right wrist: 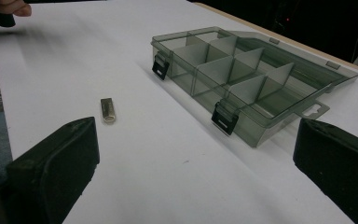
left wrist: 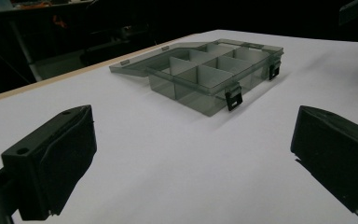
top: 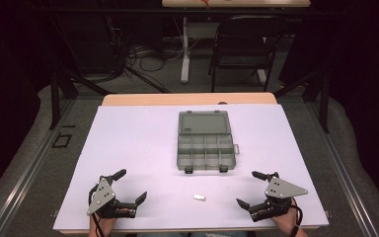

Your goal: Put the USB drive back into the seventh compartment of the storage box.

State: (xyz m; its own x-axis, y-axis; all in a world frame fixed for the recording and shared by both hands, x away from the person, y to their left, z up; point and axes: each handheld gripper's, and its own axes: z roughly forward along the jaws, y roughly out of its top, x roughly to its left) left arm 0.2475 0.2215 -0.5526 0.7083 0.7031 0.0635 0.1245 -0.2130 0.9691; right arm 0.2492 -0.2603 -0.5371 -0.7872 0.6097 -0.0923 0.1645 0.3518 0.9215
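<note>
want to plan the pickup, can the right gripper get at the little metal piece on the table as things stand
Probably yes. The right gripper has its jaws open with nothing between them, and the small metal piece lies alone on the white table between the two grippers, apart from the open organiser box. Nothing stands in the way.

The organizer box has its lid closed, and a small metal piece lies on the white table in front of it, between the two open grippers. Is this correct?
Not quite: the organizer box has its lid open, laid back flat behind the compartments, as the high view shows. The rest holds: the small metal piece lies on the white table in front of it, between the open left gripper and right gripper.
</note>
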